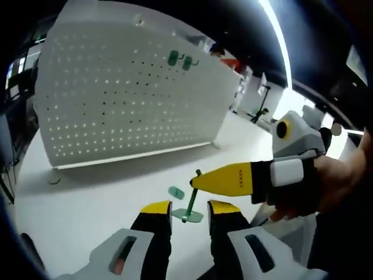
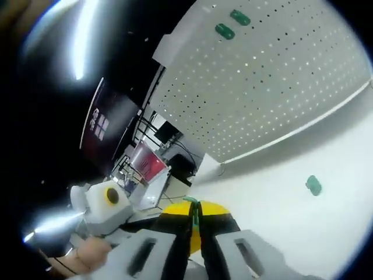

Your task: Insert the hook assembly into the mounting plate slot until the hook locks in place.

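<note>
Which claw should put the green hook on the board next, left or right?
Probably the right claw: it is already pinching the green hook at its tip. The left claw is open and holds nothing. The white pegboard stands across the table, ahead of both.

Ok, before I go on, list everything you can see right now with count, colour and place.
Pegboard: one, white, standing upright at the back of the table.
Hooks on the pegboard: two, green, side by side high on the board.
Hook in the gripper: one, green, with a flat base, pinched by the right gripper over the table.
Loose piece: one, green, lying on the table in front of the pegboard.
Table: one, white, under everything.
Left gripper: yellow-tipped black jaws, apart, beside the held hook's base.
Right gripper: yellow jaws shut on the hook.
Hand: one, holding the right gripper.
</note>
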{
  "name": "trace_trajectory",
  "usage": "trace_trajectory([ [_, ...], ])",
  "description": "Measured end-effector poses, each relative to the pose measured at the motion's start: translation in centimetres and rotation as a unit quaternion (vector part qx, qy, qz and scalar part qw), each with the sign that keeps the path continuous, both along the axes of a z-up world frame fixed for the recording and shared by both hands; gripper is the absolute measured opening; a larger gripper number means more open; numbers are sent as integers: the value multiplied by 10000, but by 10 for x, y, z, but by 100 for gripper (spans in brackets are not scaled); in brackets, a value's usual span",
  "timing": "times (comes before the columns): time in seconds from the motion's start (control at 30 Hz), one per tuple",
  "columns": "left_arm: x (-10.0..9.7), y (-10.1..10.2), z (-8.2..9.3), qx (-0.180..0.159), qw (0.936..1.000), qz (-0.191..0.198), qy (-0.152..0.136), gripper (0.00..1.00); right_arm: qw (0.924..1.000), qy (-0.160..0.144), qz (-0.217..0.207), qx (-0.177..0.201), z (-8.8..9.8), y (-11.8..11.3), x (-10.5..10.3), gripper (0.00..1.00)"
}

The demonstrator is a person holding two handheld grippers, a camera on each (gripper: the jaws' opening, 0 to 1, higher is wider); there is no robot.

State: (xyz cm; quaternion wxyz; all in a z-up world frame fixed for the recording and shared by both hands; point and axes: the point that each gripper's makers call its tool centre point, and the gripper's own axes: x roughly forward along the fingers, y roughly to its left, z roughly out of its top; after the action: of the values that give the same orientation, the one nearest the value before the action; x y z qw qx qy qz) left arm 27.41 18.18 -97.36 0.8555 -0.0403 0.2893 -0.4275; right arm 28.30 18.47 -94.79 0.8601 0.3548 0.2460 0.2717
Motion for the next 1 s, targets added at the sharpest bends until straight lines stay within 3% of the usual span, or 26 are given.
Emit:
trace_trajectory([
  [0.4, -1, 1, -2, -86, 9998, -192, 56, 18, 9999, 64, 85, 47, -1, 0, -2, 0],
  [0.73, -4, 2, -4, 2, 9993, -357, 92, 17, 9981, -90, 563, -212, -2, 3, -4, 1],
  [1.0, -4, 0, -5, 17, 9989, -440, 180, 16, 9920, -244, 1109, -556, -3, 2, -5, 4],
])
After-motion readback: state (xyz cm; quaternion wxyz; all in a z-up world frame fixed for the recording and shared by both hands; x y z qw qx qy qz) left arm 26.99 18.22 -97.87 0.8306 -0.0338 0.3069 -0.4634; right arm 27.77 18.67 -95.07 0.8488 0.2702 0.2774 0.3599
